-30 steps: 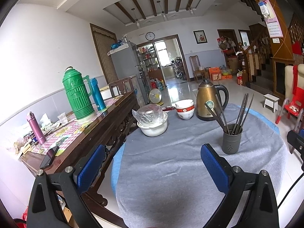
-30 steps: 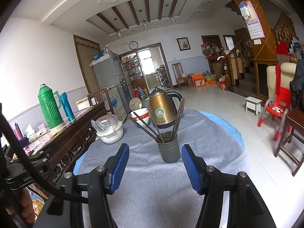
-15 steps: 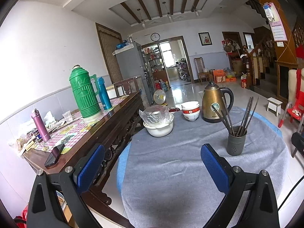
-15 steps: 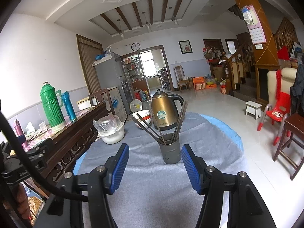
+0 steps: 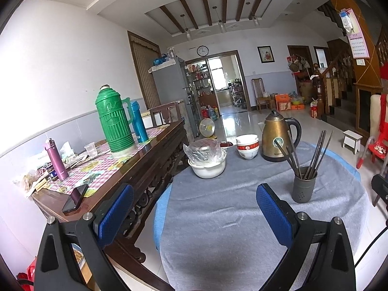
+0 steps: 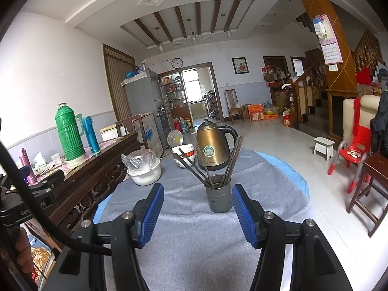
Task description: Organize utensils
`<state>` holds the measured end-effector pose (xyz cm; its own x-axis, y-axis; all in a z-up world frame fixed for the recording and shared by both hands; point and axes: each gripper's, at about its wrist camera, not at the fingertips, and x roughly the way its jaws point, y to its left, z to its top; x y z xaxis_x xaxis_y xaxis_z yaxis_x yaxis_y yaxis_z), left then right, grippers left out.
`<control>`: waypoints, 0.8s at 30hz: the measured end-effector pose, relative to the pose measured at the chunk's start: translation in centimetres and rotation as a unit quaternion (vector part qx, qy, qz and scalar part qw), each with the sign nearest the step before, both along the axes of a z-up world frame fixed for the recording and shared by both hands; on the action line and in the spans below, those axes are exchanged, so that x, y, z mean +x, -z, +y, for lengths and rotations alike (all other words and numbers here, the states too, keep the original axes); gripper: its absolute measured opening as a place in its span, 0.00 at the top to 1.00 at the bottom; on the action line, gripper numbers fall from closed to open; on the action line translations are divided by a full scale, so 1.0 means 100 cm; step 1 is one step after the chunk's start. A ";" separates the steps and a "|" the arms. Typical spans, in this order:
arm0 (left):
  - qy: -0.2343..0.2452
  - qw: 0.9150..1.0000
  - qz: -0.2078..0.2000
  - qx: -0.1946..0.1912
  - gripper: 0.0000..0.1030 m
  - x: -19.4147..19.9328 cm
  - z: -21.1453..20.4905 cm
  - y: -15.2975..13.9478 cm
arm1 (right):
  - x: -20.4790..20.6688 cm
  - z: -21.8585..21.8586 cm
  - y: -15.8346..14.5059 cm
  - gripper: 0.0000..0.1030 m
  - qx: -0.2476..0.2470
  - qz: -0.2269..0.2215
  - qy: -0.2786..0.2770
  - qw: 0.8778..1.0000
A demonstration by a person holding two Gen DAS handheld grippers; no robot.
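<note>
In the left wrist view, the left hand-held gripper is hovering over the near edge of the grey-clothed tabletop with its blue pads spread wide and nothing between them. The grey utensil holder is standing upright ahead and off to the right, outside the right pad and well apart from it. A bundle of dark chopsticks is leaning out of the holder, their long axes running up and fanning to both sides. Behind them, a bronze electric kettle, stacked rice bowls and a white pot with a plastic bag in it are sitting farther back.

In the right wrist view, the right hand-held gripper is also gaping wide and carrying nothing. Here the utensil holder is standing almost straight ahead, just beyond the fingertips and slightly right of centre in the gap. The chopsticks are splitting into two leaning groups, one tilting left, one tilting right. The right arm looks clearly nearer and better lined up; a short forward reach would probably bring the holder or the sticks between its pads.
</note>
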<state>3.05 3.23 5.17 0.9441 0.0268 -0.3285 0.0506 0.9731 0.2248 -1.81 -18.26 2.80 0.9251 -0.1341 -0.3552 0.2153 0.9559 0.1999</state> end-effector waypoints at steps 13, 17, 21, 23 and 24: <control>-0.012 1.000 -0.004 -0.006 0.02 -0.002 0.012 -0.002 | -0.001 0.001 -0.005 0.39 -0.004 -0.006 0.001 1.000; -0.012 1.000 -0.004 -0.007 0.02 -0.002 0.013 -0.002 | -0.002 0.001 -0.005 0.39 -0.003 -0.006 0.001 1.000; -0.011 1.000 -0.005 -0.007 0.02 -0.002 0.014 -0.002 | -0.001 0.003 -0.008 0.37 -0.005 -0.009 0.002 1.000; -0.012 1.000 -0.005 -0.007 0.02 -0.003 0.014 -0.002 | -0.002 0.004 -0.009 0.37 -0.005 -0.010 0.001 1.000; -0.012 1.000 -0.006 -0.008 0.02 -0.003 0.014 -0.002 | -0.002 0.005 -0.010 0.37 -0.006 -0.010 0.001 1.000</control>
